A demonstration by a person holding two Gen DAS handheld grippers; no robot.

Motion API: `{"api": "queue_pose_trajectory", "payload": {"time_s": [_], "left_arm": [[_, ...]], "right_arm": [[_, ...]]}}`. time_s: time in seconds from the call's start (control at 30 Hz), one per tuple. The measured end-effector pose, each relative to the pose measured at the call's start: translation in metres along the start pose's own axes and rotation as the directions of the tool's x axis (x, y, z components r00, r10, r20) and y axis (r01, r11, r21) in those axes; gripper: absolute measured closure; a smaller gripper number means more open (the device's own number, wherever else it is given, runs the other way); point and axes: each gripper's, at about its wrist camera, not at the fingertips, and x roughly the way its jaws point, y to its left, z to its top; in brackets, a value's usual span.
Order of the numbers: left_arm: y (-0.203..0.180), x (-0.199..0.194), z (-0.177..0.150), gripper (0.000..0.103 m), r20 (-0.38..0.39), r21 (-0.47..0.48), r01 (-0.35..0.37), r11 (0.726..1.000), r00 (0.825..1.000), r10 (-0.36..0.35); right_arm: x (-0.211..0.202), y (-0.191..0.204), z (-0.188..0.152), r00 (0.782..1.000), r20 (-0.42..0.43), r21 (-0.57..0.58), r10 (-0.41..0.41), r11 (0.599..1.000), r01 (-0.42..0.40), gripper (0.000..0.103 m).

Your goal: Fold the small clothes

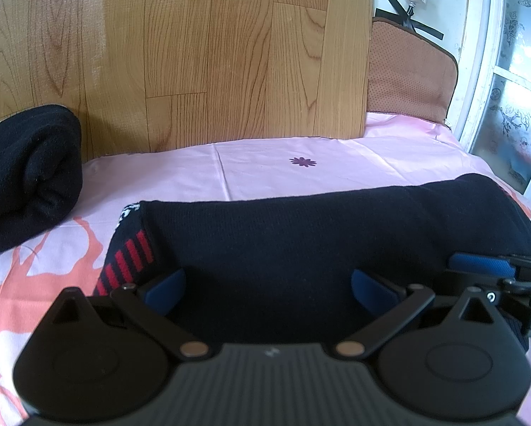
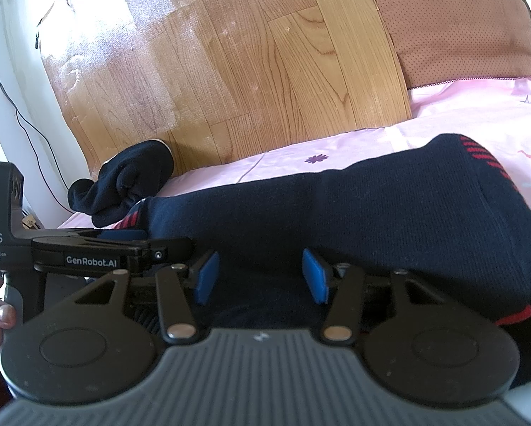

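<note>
- While both grippers sit low over the pink sheet (image 1: pixel 265 163), a rolled black garment (image 1: pixel 27 177) lies well off to the left gripper's (image 1: pixel 268 284) left.
- Left gripper: blue pads spread apart, navy sock (image 1: pixel 318 227) lying between and ahead of them, not pinched.
- Right gripper (image 2: pixel 261 275): pads likewise apart over the same sock (image 2: pixel 389 213), its red-striped end to the right.

A bed covered by a pale pink sheet (image 1: pixel 265 163) printed with coral branches and a small purple flower carries the clothes. A long navy knitted sock with red stripes (image 1: pixel 318 234) lies flat across it. A rolled-up black knitted bundle (image 1: pixel 27 174) rests well apart, beside the wood-grain board (image 1: pixel 194 53) standing at the bed's far edge.
</note>
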Motion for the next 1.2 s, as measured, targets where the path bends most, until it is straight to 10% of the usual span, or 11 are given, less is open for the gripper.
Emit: {"api": "queue_pose_trajectory", "payload": {"time_s": [0.83,1.2], "left_arm": [[0.0,-0.001,0.001,0.0,-0.009,0.001,0.006,1.0,1.0,-0.006],[0.012,-0.041,0.004,0.0,0.12,-0.065,0.245,0.967,0.964,-0.236]], "right_arm": [[0.001,0.004,0.0,1.0,-0.005,-0.013,-0.012,1.0,0.012,0.047],[-0.104,-0.045,0.01,0.96,0.156,0.16,-0.234,0.965,0.21,0.036]]}}
